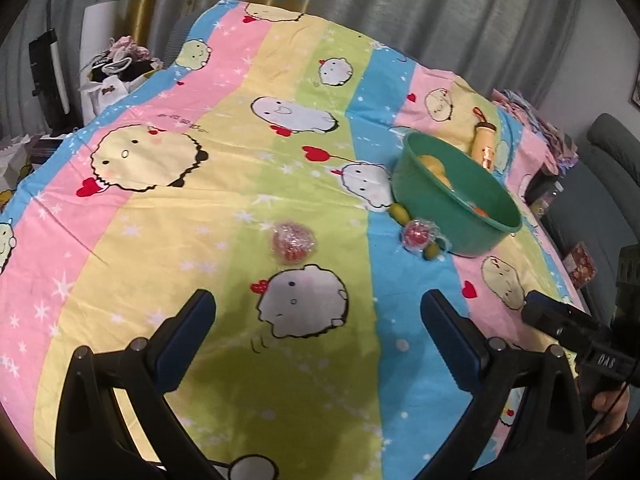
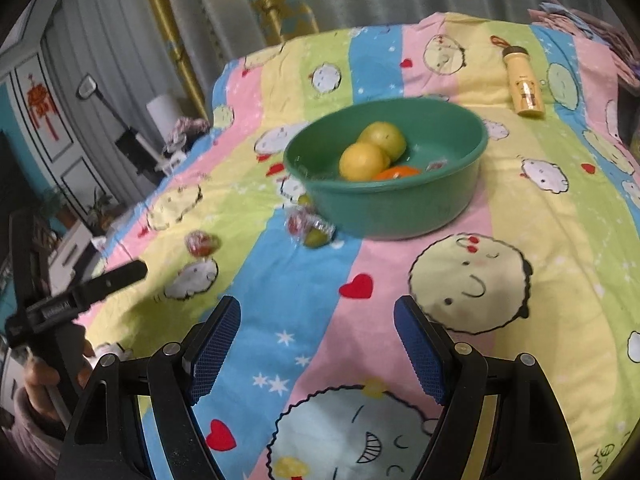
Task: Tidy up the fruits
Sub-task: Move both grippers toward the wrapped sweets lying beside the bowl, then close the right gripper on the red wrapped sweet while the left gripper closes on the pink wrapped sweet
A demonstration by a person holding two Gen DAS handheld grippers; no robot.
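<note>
A green bowl [image 2: 440, 208] stands on the striped cartoon cloth and holds two yellow fruits [image 2: 362, 160] and an orange one [image 2: 396, 172]; it also shows in the left wrist view [image 1: 476, 216]. A red fruit in clear wrap [image 1: 293, 242] lies alone ahead of my open, empty left gripper [image 1: 318, 304]. A second wrapped red fruit [image 1: 416, 234] and two small green fruits [image 1: 400, 213] lie against the bowl's left side. My right gripper [image 2: 318, 316] is open and empty, short of the bowl.
A yellow bottle [image 2: 524, 84] lies on the cloth behind the bowl. Curtains hang behind the table. Cluttered furniture stands off the left edge [image 1: 116, 72], and a grey chair [image 1: 612, 168] off the right edge.
</note>
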